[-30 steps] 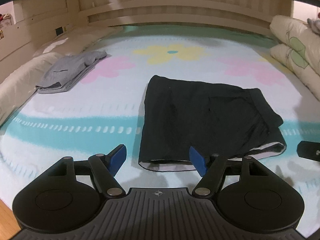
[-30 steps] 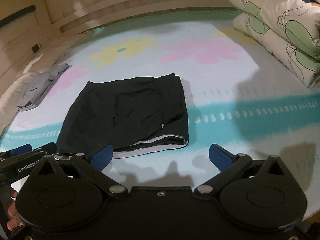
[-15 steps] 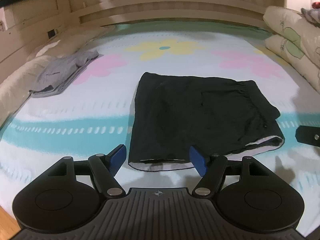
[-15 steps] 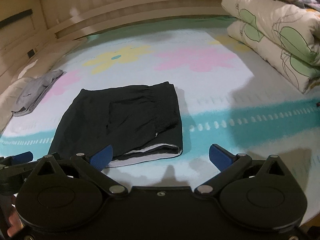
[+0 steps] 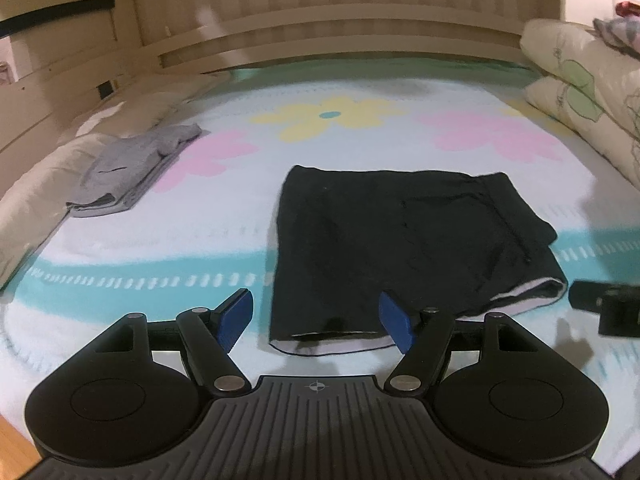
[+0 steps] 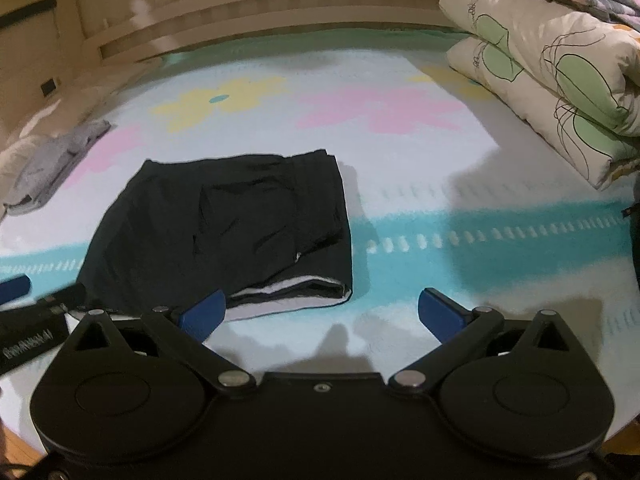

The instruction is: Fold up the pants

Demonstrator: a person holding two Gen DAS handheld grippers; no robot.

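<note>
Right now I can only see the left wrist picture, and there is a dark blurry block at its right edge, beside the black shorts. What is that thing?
Observer: That is the right gripper. Its own camera shows its blue fingers spread apart, gripping nothing. The near right corner of the black shorts lies just ahead of it.
Operator: And the cream pile on the far right, where does it end?
Observer: It is a folded quilt in two thick layers. Its folded end faces the camera, and open bedsheet lies between it and the shorts.
</note>
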